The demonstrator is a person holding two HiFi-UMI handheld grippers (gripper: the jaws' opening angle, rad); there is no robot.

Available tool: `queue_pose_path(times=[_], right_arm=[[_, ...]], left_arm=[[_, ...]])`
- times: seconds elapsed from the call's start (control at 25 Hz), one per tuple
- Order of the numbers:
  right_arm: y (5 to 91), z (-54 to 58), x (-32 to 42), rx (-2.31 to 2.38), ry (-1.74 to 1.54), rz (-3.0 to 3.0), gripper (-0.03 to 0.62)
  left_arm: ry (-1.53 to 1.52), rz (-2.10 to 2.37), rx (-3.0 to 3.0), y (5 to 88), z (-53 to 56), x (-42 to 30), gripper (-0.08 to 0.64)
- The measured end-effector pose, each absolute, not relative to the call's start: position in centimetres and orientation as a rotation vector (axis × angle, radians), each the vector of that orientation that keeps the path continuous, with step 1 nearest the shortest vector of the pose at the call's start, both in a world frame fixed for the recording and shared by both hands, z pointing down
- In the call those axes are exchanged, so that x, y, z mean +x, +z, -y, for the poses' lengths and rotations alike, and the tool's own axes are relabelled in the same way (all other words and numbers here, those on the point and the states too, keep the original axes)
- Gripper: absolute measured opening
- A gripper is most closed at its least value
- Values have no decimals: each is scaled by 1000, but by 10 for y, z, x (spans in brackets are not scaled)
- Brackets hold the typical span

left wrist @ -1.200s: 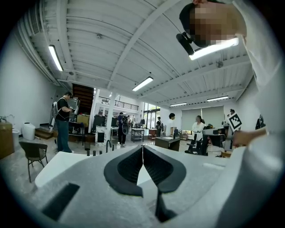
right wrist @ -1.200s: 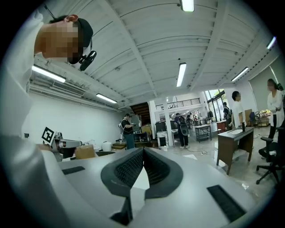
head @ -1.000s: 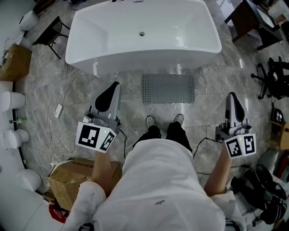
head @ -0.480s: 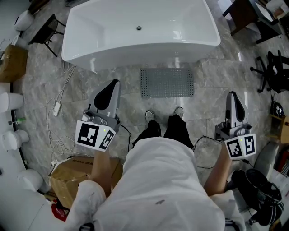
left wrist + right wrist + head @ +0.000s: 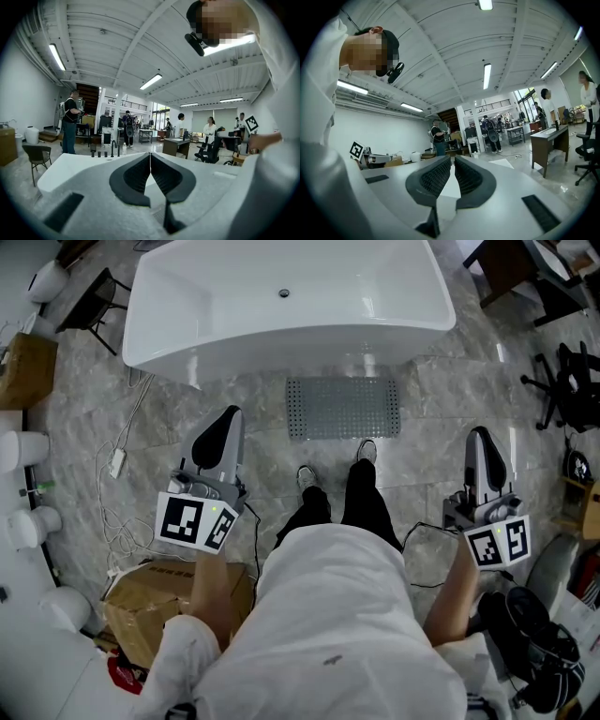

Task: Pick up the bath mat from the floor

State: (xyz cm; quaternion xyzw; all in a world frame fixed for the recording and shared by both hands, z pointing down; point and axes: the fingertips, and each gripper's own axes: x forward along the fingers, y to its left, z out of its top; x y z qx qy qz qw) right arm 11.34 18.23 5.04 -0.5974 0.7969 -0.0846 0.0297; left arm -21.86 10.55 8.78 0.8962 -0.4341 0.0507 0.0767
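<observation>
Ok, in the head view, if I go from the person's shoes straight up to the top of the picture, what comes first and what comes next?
shoes → mat → tub

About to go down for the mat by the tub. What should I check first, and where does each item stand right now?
1. Mat located: ok. The grey perforated rectangular bath mat lies flat on the grey stone floor beside the white bathtub.
2. Mat top clear: ok. Nothing lies on it.
3. Feet off the mat: cannot tell. The person's right shoe is at the mat's near edge.
4. Left gripper ready to grasp: not ok. Its jaws are shut and empty.
5. Right gripper ready to grasp: not ok. Its jaws are shut and empty.
6. Grippers aimed at the mat: not ok. Both point level across the room.
</observation>
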Motion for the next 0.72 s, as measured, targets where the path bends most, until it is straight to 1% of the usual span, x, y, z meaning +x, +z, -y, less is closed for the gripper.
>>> queue_pose_path(times=[0.4,0.72], right_arm=[[58,-145,187,-1780,-281,-2510,9],[93,-113,245,-1701,-419,-2592,11]], left_arm=[[154,1349,2650,82,-79,-147,15],[220,1387,2597,89,-68,-84,15]])
